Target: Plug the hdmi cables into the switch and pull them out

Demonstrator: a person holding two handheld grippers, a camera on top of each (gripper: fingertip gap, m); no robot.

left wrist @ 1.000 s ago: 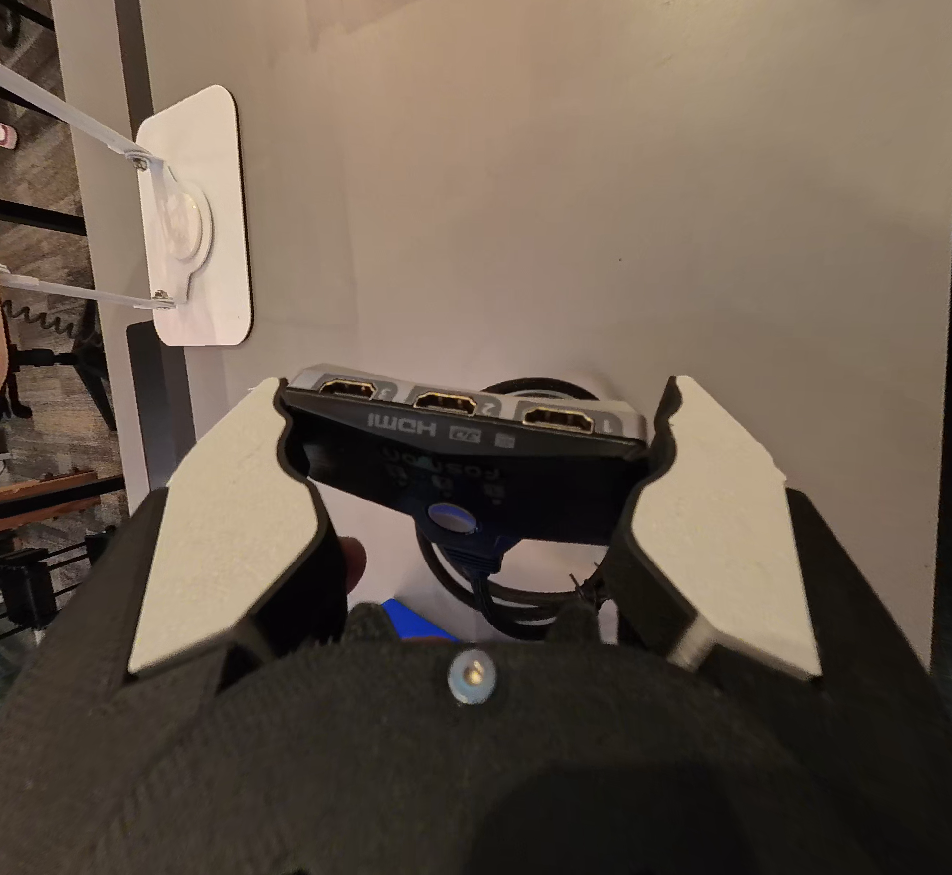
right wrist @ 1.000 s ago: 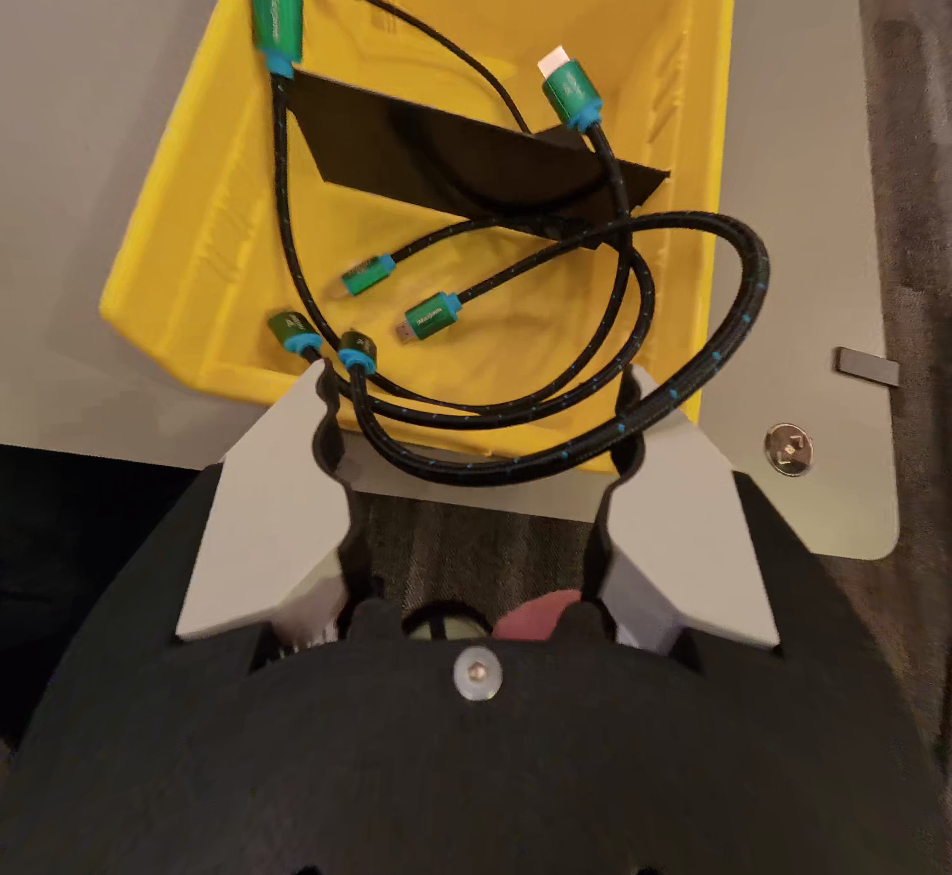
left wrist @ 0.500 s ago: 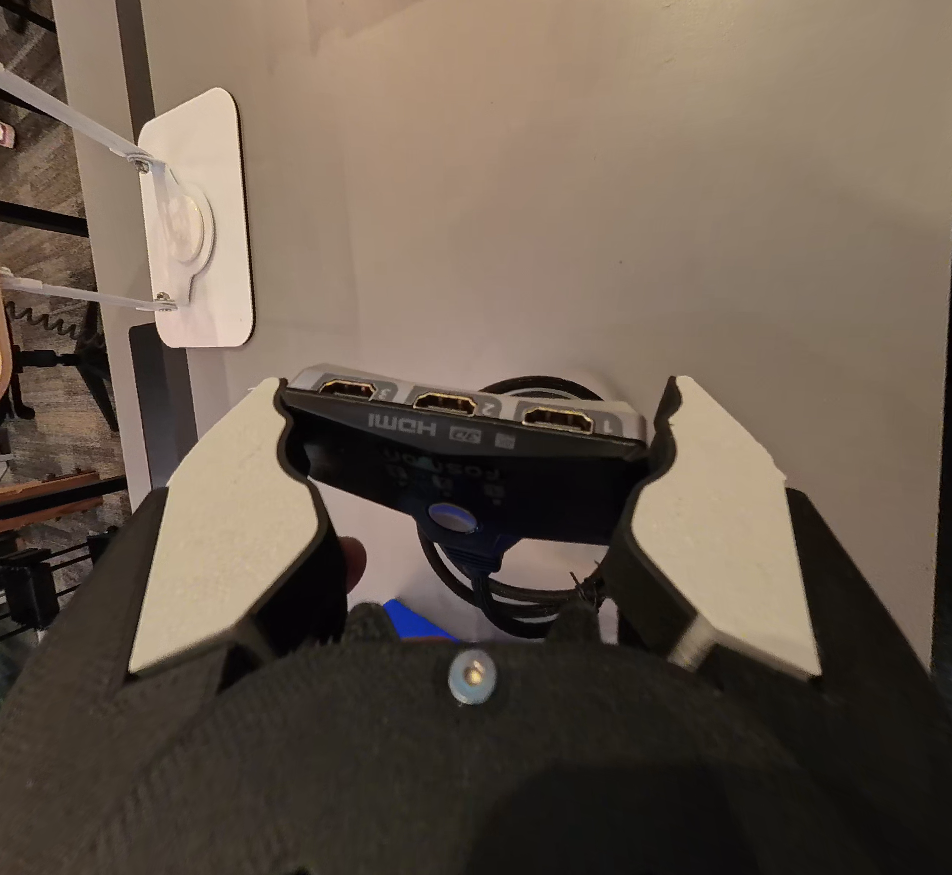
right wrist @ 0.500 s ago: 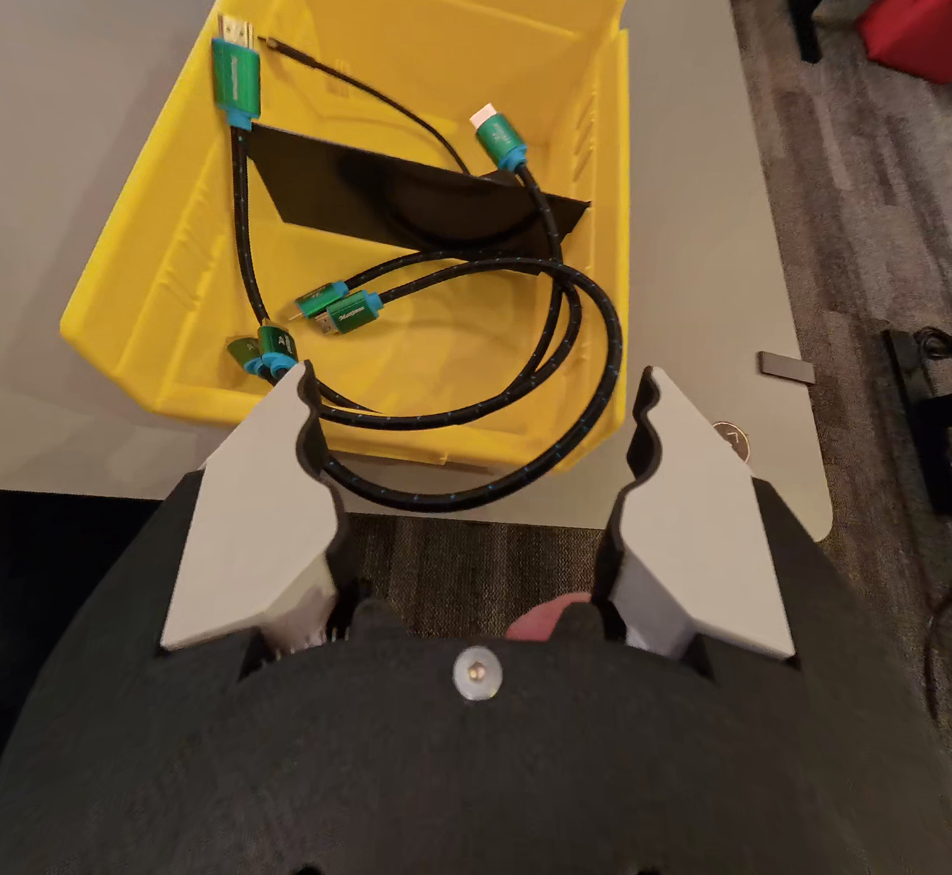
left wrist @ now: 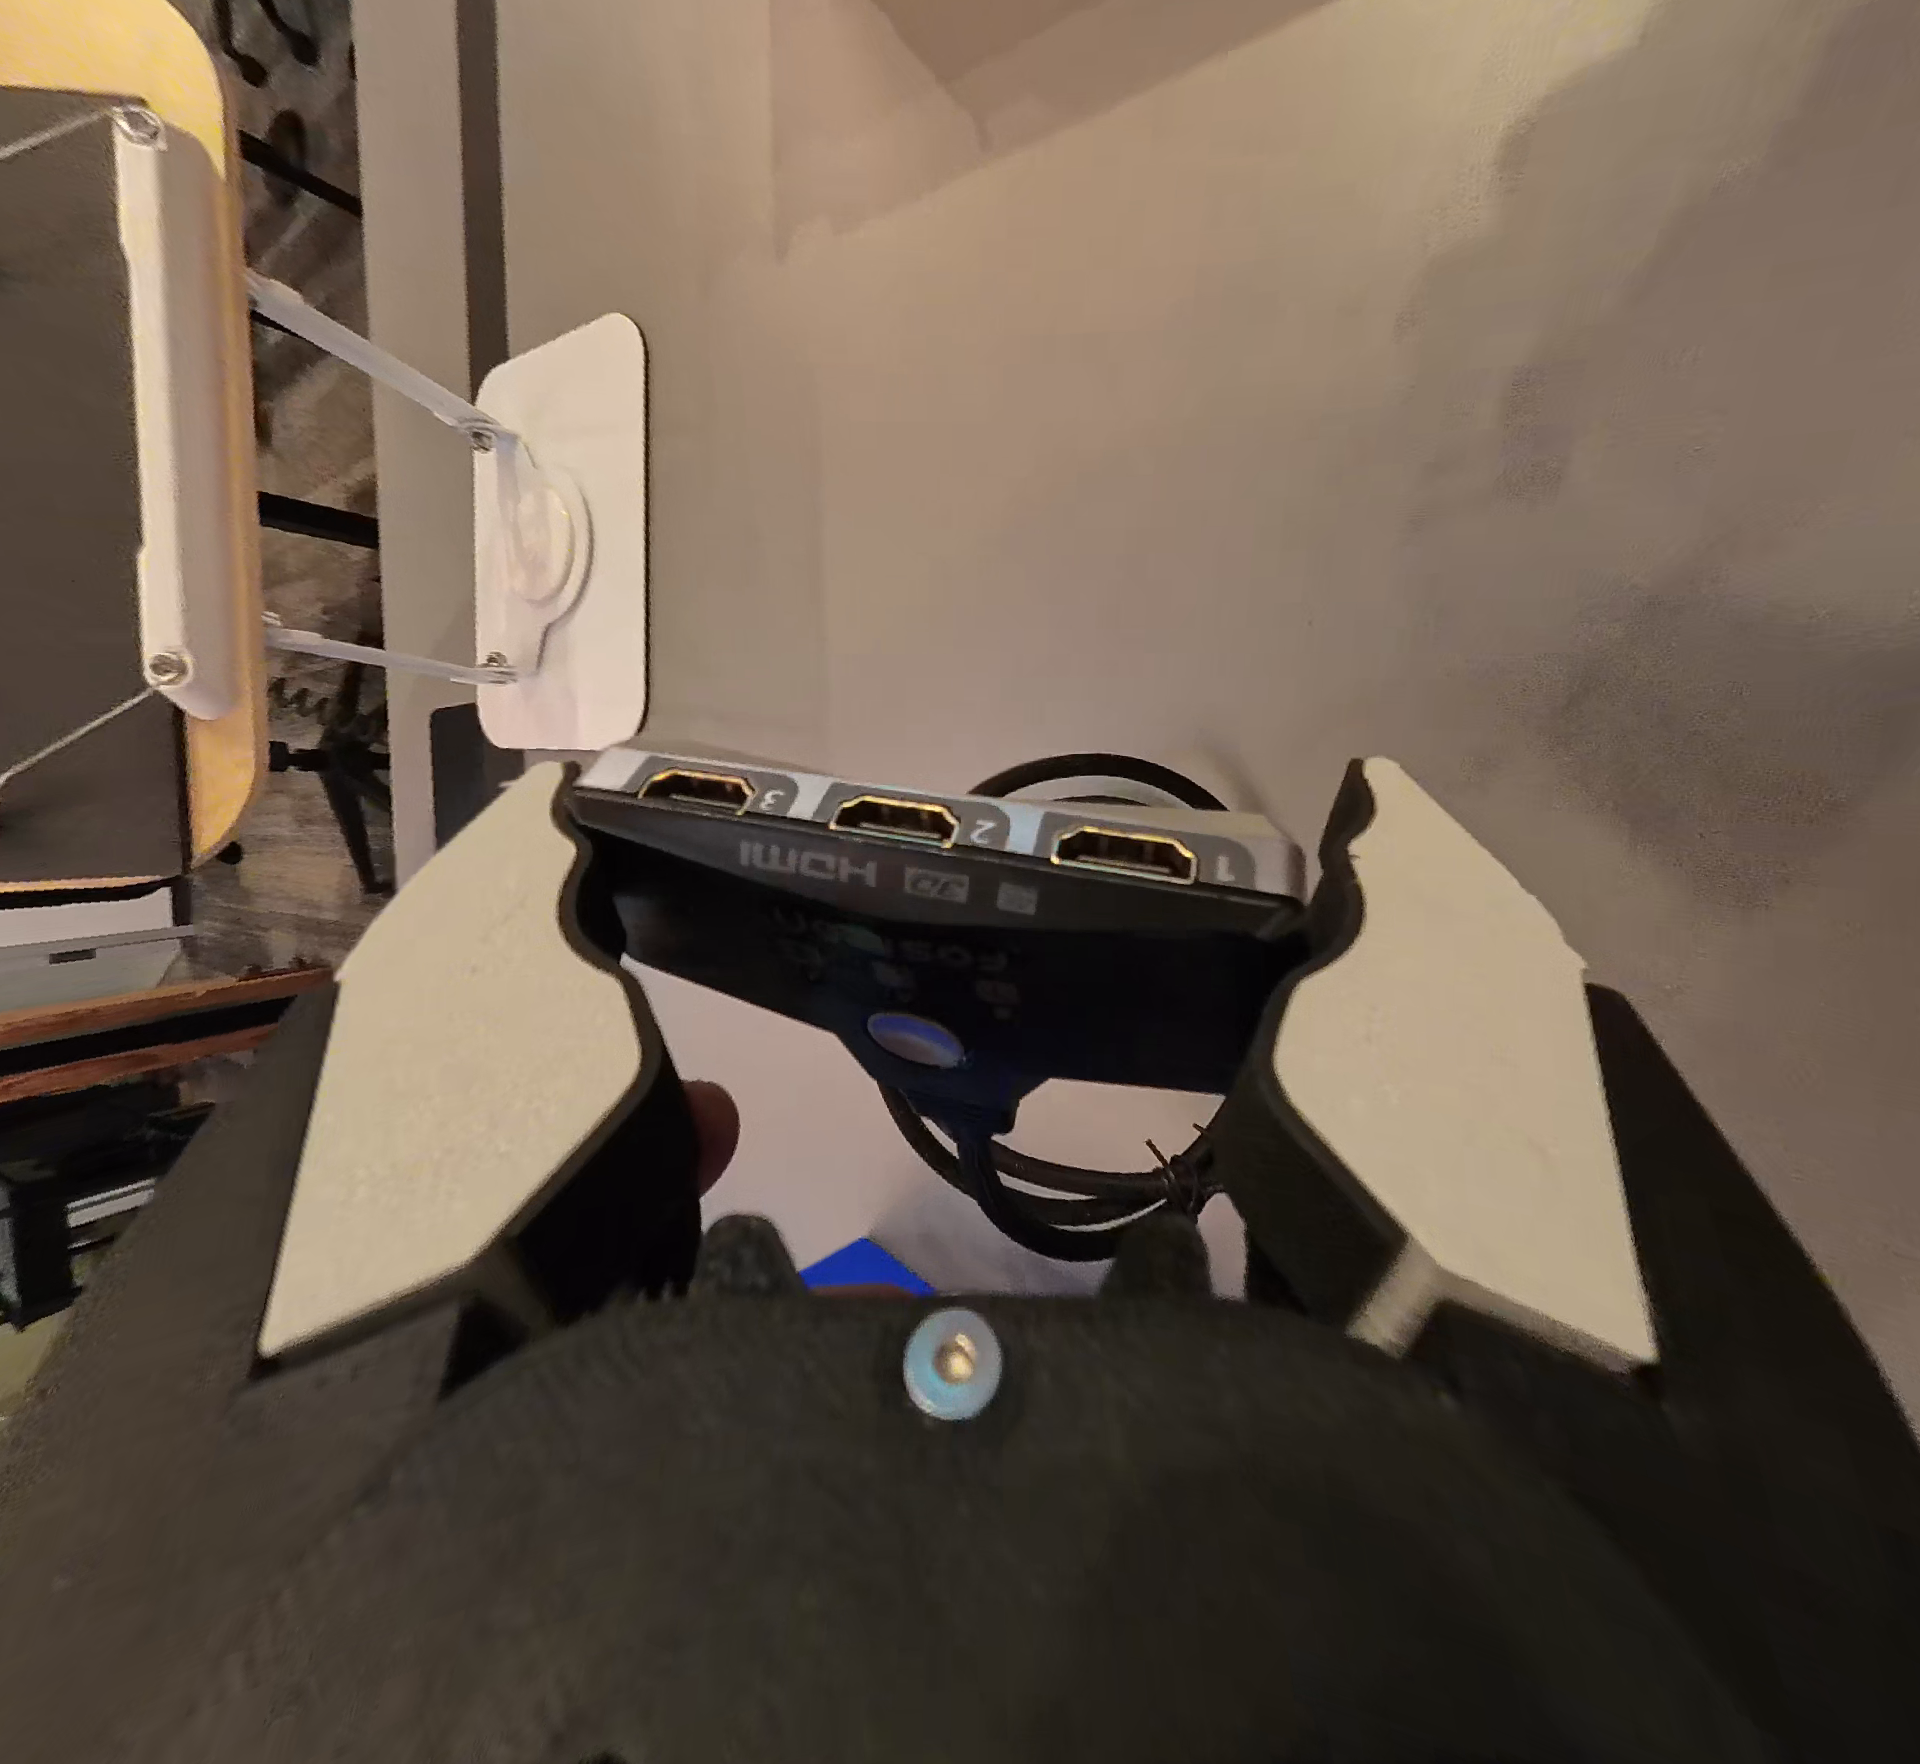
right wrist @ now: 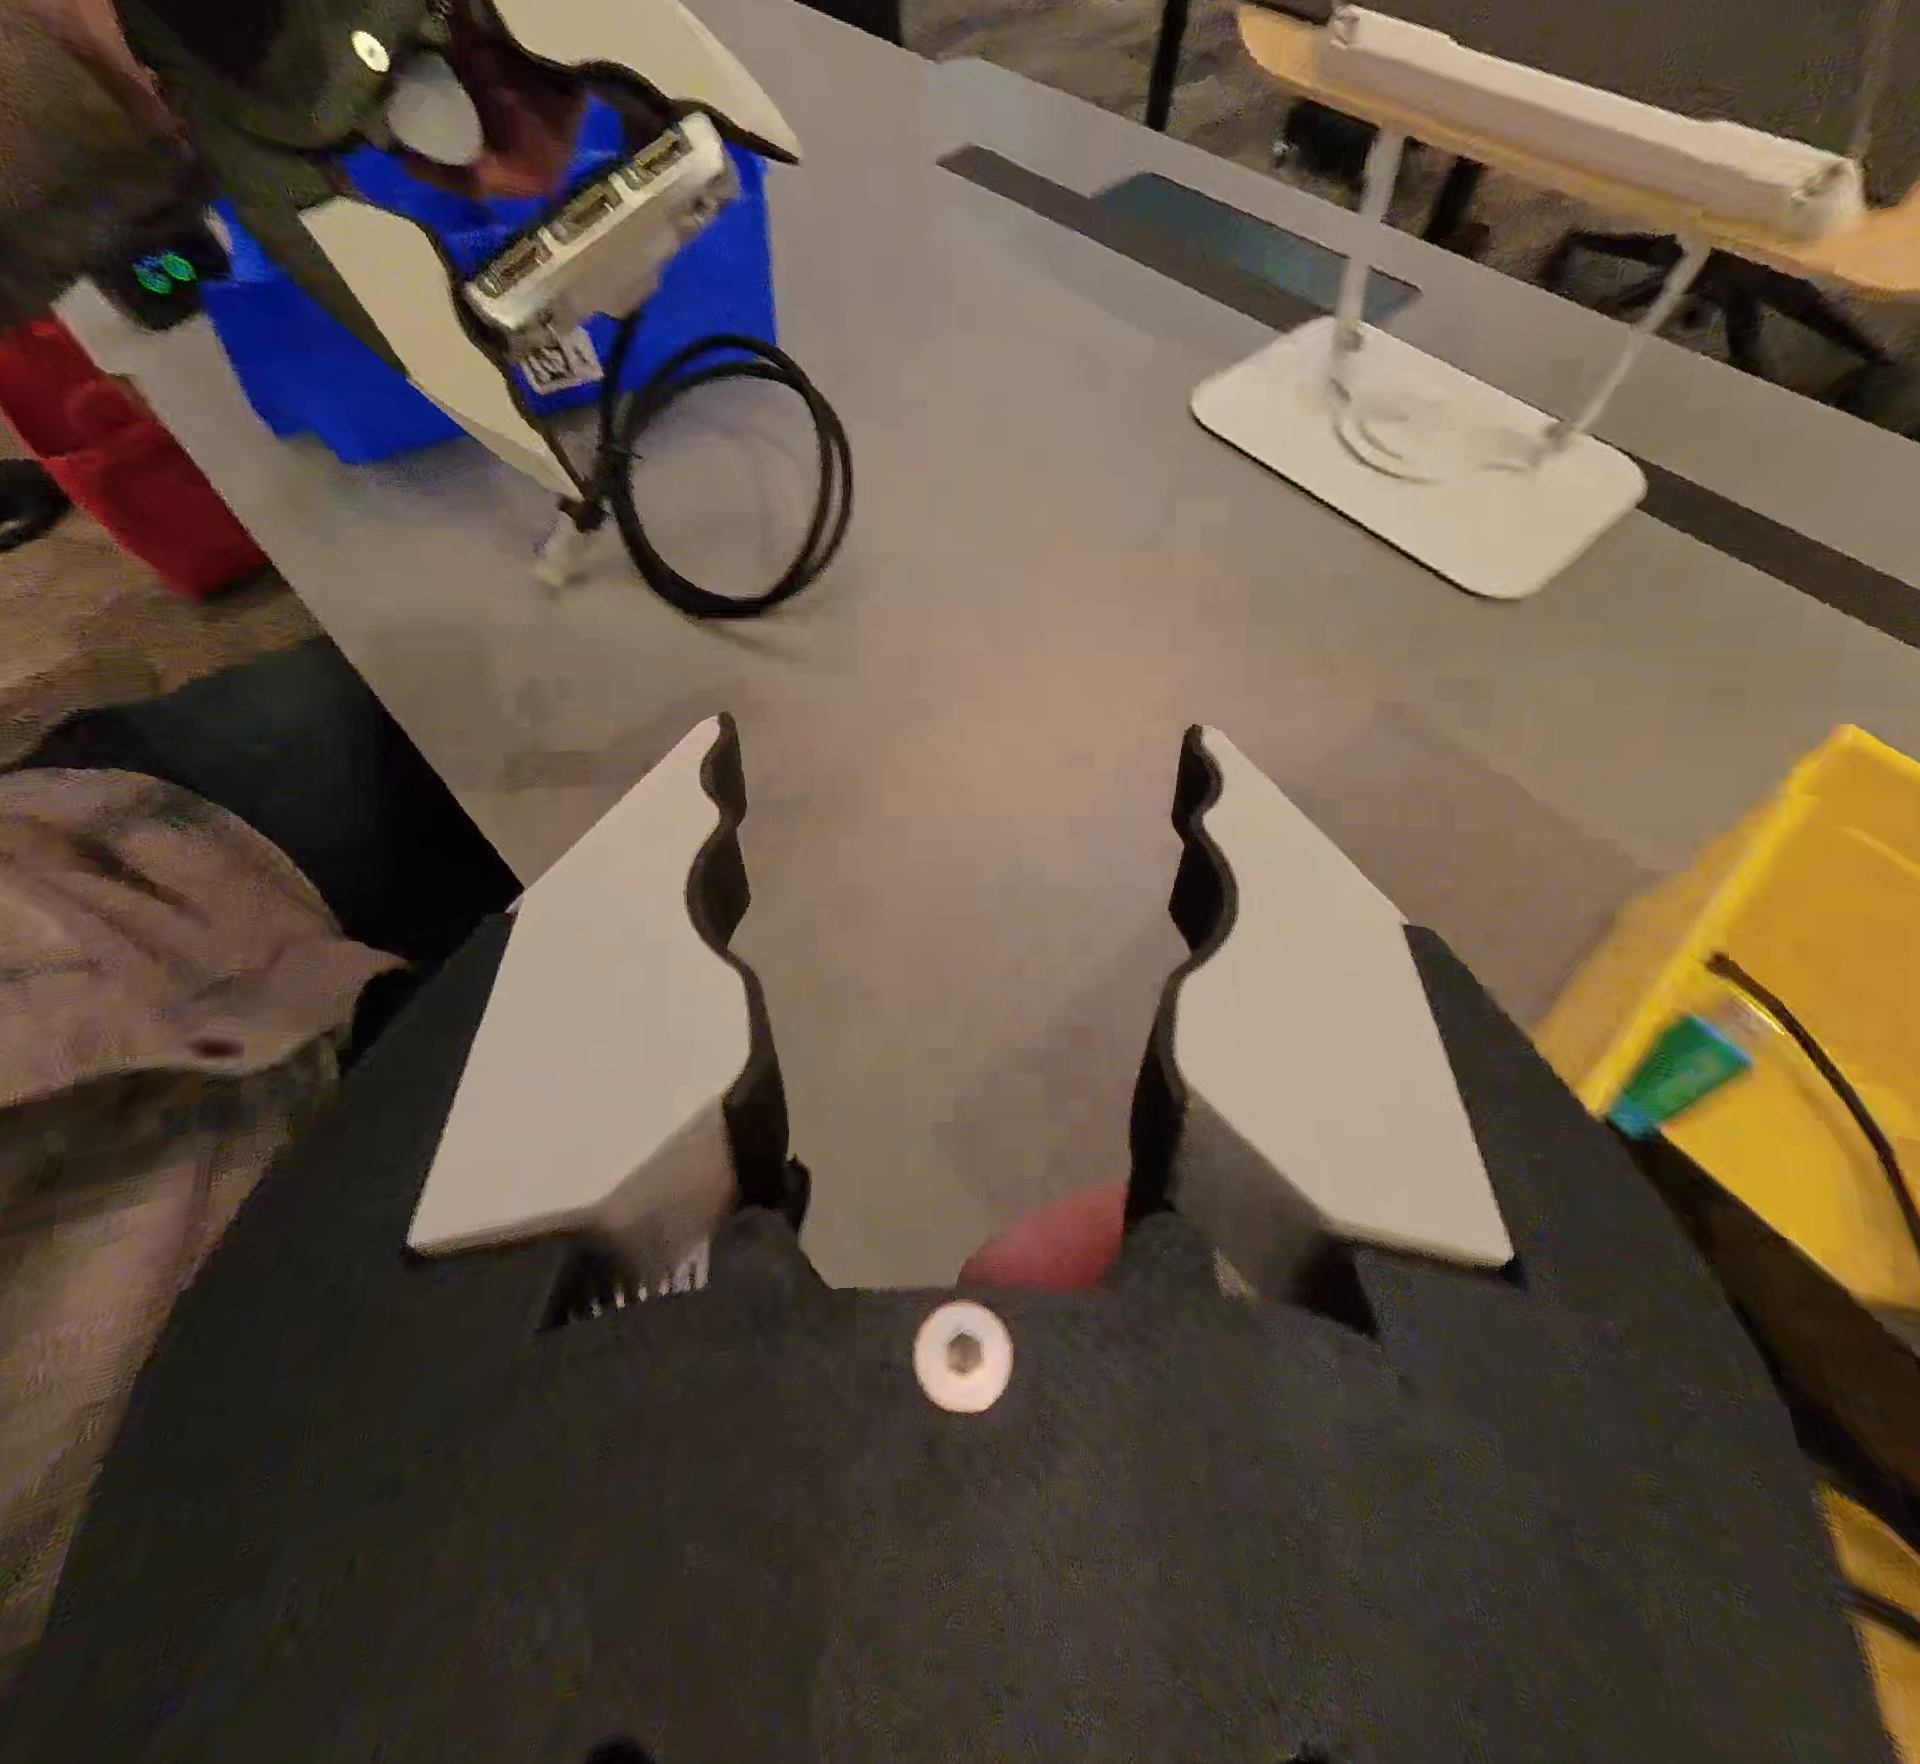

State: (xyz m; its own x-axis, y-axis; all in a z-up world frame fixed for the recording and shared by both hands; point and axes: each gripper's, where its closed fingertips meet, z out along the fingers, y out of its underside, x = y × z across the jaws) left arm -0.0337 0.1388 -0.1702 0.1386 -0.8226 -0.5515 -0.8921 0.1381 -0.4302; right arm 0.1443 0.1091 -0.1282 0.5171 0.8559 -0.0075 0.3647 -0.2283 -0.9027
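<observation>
- The left gripper [left wrist: 951, 841] is clamped across the ends of the HDMI switch [left wrist: 935, 935], holding it above the grey table [left wrist: 1247, 364].
- The switch's three gold-lined ports [left wrist: 894, 819] face away from the camera, all with nothing plugged in; its own thin black cable [right wrist: 727, 478] hangs down in a coil that rests on the table.
- The right gripper [right wrist: 956, 841] is spread wide with nothing between its fingers, hovering over bare tabletop.
- At the right edge of the right wrist view sits the yellow bin [right wrist: 1787, 935]; a green HDMI plug [right wrist: 1673, 1080] and a black cable [right wrist: 1829, 1080] show in it.
- Behind the left gripper stands a blue bin [right wrist: 312, 384].
- A white stand base [right wrist: 1455, 509] sits at the table's far side.
</observation>
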